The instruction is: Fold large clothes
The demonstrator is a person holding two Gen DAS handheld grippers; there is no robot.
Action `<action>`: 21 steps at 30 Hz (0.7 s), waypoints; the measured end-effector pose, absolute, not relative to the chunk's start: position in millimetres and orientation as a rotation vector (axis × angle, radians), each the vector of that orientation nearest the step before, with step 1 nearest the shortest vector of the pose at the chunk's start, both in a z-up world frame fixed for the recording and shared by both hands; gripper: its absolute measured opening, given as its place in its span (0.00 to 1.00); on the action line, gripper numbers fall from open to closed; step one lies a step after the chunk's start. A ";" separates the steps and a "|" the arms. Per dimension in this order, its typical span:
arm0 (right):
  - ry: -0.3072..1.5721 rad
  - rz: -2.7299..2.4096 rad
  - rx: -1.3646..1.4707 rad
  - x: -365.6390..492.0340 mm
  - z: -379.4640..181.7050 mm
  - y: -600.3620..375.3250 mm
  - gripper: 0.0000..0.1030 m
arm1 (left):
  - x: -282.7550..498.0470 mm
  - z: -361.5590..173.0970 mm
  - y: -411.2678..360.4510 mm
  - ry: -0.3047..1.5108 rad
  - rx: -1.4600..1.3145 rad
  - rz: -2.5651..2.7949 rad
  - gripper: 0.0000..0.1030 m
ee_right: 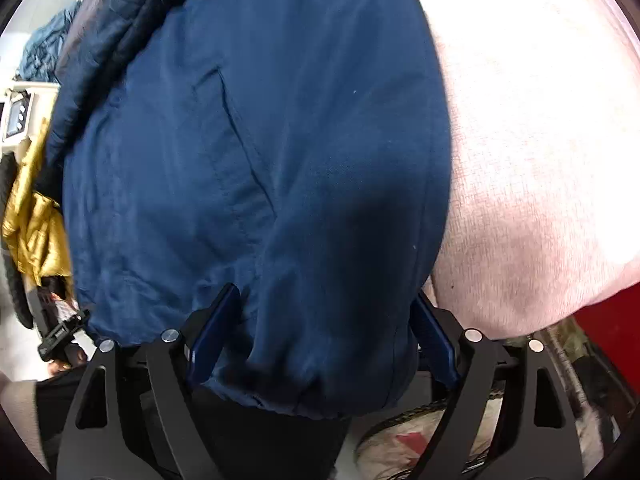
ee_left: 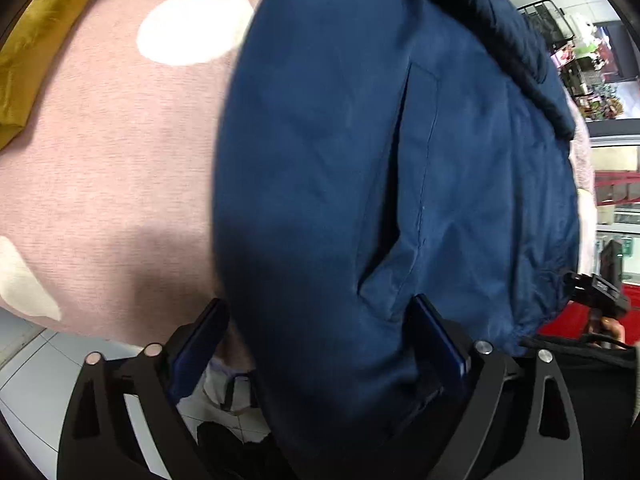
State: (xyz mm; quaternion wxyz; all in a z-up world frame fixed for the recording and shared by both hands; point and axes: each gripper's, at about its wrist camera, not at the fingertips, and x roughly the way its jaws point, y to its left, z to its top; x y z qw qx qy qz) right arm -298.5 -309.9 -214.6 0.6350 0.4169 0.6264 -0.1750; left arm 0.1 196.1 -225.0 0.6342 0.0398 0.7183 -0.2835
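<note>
- The blue jacket lies spread on a pink cover with white spots; its gathered bottom hem hangs over the near edge, between the jaws of both grippers.
- Left gripper: jaws stand wide, hem fabric bulging between them. The right-hand pad touches the cloth; the left-hand pad sits at the jacket's side edge. No closed grip is evident.
- Right gripper: jaws wide, straddling the hem near the jacket's other side edge; fabric fills the gap but is not pinched.
- Material: smooth, slightly shiny woven shell, apparently padded; a slanted welt pocket lies just beyond the left jaws. A darker quilted lining shows at the far end.
- Handling, judged: soft, limp, fairly light but bulky; the shell looks slippery, so a thin pinch could slide off.
- Hold advised: the elasticated hem at each corner, where the gathers give thickness.
- The cover is a matte, textured knit.
</note>
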 end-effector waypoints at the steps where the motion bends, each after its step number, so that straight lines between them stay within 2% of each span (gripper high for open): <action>1: 1.437 -0.392 0.942 -298.1 -215.8 -310.1 0.81 | -1.3 -224.4 199.2 1.640 0.097 -0.636 0.90; 3: 1.451 -0.378 0.920 -297.0 -215.9 -311.5 0.78 | -0.9 -223.0 193.1 1.652 0.089 -0.638 0.81; 4: 1.464 -0.374 0.895 -296.9 -214.3 -311.9 0.71 | -0.9 -220.8 192.9 1.667 0.072 -0.667 0.65; 5: 1.472 -0.369 0.876 -295.0 -214.3 -308.8 0.66 | -0.8 -219.7 192.9 1.684 0.055 -0.691 0.53; 7: 1.464 -0.337 0.873 -295.1 -208.6 -307.8 0.42 | -0.1 -214.7 193.0 1.715 0.044 -0.715 0.39; 8: 1.446 -0.311 0.890 -295.5 -204.2 -308.5 0.37 | -0.1 -212.1 192.0 1.719 0.054 -0.724 0.34; 10: 1.436 -0.286 0.889 -295.0 -197.5 -308.6 0.28 | -0.9 -205.4 189.1 1.719 0.091 -0.747 0.28; 13: 1.419 -0.258 0.881 -297.5 -186.4 -307.7 0.22 | -2.5 -195.7 188.7 1.709 0.126 -0.788 0.24; 21: 1.390 -0.250 0.948 -314.1 -168.8 -301.2 0.19 | -9.1 -186.3 179.6 1.732 0.106 -0.792 0.22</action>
